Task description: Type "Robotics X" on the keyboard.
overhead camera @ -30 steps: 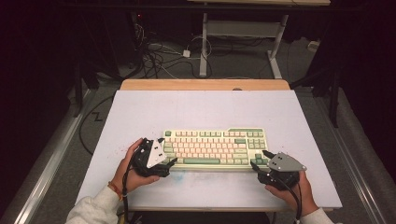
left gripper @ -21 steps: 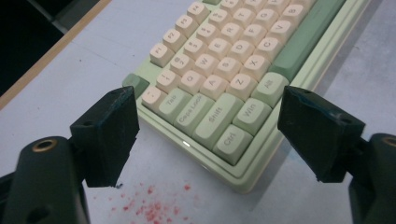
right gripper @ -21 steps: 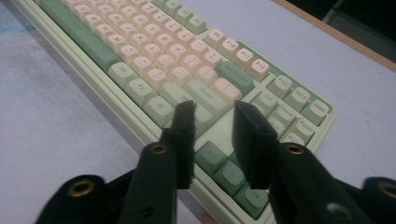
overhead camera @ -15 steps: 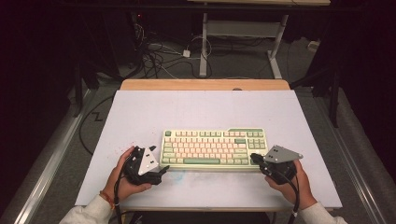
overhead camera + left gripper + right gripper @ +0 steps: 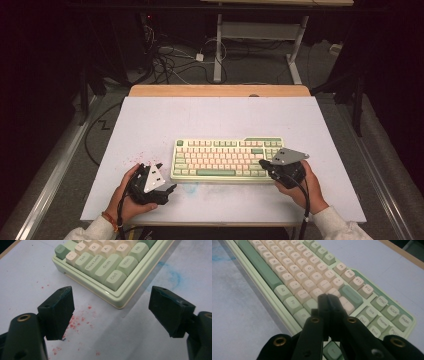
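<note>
Keyboard, pale-green plastic case with cream and green keycaps [image 5: 227, 160], lies just below centre in the high view on a white table sheet [image 5: 220, 117]. At lower left, the black left gripper [image 5: 170, 189] rests short of its corner, jaws spread wide with nothing between them, over red specks [image 5: 75, 323] on the sheet. At lower right, the black right gripper [image 5: 262, 163] hovers above the end keys, jaws pinched together, empty. Beyond, a wooden table edge [image 5: 220, 90] and tangled floor cables [image 5: 170, 60].
</note>
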Available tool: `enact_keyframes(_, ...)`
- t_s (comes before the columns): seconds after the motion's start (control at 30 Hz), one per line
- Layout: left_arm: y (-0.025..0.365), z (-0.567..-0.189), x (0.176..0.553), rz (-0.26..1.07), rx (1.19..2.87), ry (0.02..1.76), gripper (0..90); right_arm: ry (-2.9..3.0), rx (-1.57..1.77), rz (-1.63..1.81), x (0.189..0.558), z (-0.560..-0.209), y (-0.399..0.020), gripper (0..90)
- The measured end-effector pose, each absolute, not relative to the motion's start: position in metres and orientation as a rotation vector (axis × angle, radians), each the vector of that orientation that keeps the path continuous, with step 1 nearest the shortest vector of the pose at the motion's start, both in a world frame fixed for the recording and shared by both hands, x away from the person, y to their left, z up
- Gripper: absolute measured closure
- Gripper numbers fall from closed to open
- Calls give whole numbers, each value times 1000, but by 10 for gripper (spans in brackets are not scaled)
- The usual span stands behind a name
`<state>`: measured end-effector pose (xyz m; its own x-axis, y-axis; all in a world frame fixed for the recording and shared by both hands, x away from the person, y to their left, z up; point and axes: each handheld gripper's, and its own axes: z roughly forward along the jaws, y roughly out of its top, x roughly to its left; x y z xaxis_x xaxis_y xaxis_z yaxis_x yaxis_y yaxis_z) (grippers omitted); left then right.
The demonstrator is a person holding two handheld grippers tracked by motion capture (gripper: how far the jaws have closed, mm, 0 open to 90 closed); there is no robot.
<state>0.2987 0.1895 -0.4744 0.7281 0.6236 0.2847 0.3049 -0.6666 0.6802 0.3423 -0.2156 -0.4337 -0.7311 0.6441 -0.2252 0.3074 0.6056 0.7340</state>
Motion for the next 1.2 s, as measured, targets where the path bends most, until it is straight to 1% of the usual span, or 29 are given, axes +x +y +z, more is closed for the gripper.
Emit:
enact_keyframes(0.27,192,-475,298,672,2316,709,192,2398,740,913,354,-442,-203,898)
enact_keyframes(0.6,191,-474,297,678,2316,705,193,2425,757,882,359,-452,-204,898)
enact_keyframes(0.67,192,-472,296,656,2300,721,205,2424,760,882,360,-454,-205,898)
enact_keyframes(0.8,194,-466,294,641,2258,731,303,2413,782,922,359,-458,-208,899)
enact_keyframes(0.93,195,-461,294,624,2251,740,403,2401,787,936,358,-460,-210,899)
enact_keyframes(0.97,196,-460,295,618,2254,728,448,2400,787,937,357,-460,-210,899)
enact_keyframes(1.0,197,-459,296,606,2256,733,524,2399,784,937,357,-460,-210,899)
enact_keyframes(1.1,200,-456,298,560,2245,750,682,2396,782,934,357,-460,-210,899)
enact_keyframes(1.2,202,-454,299,541,2256,747,794,2394,778,936,357,-460,-210,899)
